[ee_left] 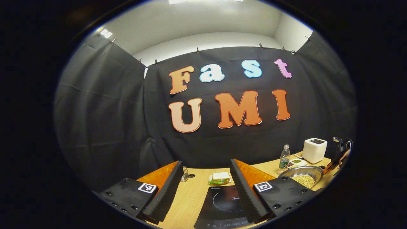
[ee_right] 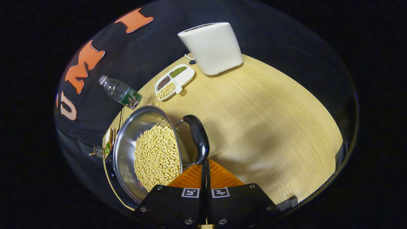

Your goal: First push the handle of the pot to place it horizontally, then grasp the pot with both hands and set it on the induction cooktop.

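A steel pot (ee_right: 127, 149) full of pale soybeans (ee_right: 157, 156) sits on the wooden table. Its black side handle (ee_right: 197, 136) faces my right gripper (ee_right: 205, 161), which is shut, fingertips together and touching the handle's near end with nothing between them. In the left gripper view the pot (ee_left: 297, 173) lies at the far right, with the right gripper (ee_left: 338, 156) just beyond it. My left gripper (ee_left: 206, 163) is open and held above the black induction cooktop (ee_left: 222, 203), well left of the pot.
A white appliance (ee_right: 211, 46), a divided dish of beans (ee_right: 175, 81) and a plastic bottle (ee_right: 122, 92) stand behind the pot. A sandwich (ee_left: 219, 178) lies beyond the cooktop, with a small metal object (ee_left: 184, 174) to its left. Bare wood (ee_right: 270, 121) spreads right of the handle.
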A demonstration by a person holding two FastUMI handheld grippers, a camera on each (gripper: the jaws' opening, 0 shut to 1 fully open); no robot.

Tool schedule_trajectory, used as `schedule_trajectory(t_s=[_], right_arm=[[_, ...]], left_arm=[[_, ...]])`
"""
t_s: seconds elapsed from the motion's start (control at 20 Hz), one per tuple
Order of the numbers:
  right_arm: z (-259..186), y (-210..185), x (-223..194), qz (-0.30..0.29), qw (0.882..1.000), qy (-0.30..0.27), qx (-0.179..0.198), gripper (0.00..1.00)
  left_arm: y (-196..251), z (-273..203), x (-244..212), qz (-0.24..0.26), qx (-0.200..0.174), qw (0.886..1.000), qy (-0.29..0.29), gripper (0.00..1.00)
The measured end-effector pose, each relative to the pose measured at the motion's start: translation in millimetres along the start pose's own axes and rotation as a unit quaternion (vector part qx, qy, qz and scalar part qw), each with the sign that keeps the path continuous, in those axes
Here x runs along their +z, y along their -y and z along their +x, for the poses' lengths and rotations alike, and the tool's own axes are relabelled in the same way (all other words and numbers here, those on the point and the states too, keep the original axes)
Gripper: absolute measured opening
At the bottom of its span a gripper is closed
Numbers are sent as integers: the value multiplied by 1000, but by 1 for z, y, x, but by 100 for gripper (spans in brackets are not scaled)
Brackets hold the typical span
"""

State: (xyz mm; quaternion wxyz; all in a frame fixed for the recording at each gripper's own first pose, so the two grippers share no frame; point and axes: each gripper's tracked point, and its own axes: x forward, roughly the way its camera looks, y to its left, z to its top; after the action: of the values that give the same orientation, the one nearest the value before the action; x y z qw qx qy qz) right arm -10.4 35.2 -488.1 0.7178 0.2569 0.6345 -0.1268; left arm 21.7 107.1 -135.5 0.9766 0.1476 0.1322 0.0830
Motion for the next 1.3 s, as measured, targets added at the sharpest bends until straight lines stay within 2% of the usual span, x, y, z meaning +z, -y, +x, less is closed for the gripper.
schedule_trajectory(t_s=[0.05,0.15,0.2,0.25,0.3,0.4,0.55,0.7,0.85,0.95,1.0,1.1,1.3], right_arm=[[3,-1,5,4,1000,0,-1,0],[8,-1,14,12,1000,0,-6,0],[10,-2,19,15,1000,1,-6,0],[12,-3,24,18,1000,5,-7,0],[13,-5,26,22,1000,3,-3,0],[15,-7,28,20,1000,4,-1,0],[10,-8,28,4,1000,3,12,0],[-8,-2,38,-29,999,27,13,0],[-32,-8,45,-77,995,57,18,4],[-47,-19,44,-98,993,59,33,23],[-54,-25,42,-111,991,59,38,41],[-62,-38,47,-137,986,75,50,54],[-74,-48,57,-174,978,101,53,76]], left_arm=[[0,1,-1,-1,-2,1000,-2,96],[3,3,-5,-4,-6,1000,-8,100],[5,4,-6,-6,-9,1000,-10,96],[6,6,-8,-10,-11,1000,-13,96],[7,6,-10,-13,-13,1000,-16,100],[14,9,-18,-21,-21,999,-26,100],[36,16,-33,-41,-48,997,-54,100],[58,24,-50,-60,-72,992,-91,92],[91,33,-65,-76,-103,983,-128,99],[117,41,-75,-87,-124,976,-156,99],[133,44,-82,-92,-138,971,-174,98],[164,48,-97,-95,-165,958,-216,98],[216,59,-129,-82,-193,937,-279,96]])
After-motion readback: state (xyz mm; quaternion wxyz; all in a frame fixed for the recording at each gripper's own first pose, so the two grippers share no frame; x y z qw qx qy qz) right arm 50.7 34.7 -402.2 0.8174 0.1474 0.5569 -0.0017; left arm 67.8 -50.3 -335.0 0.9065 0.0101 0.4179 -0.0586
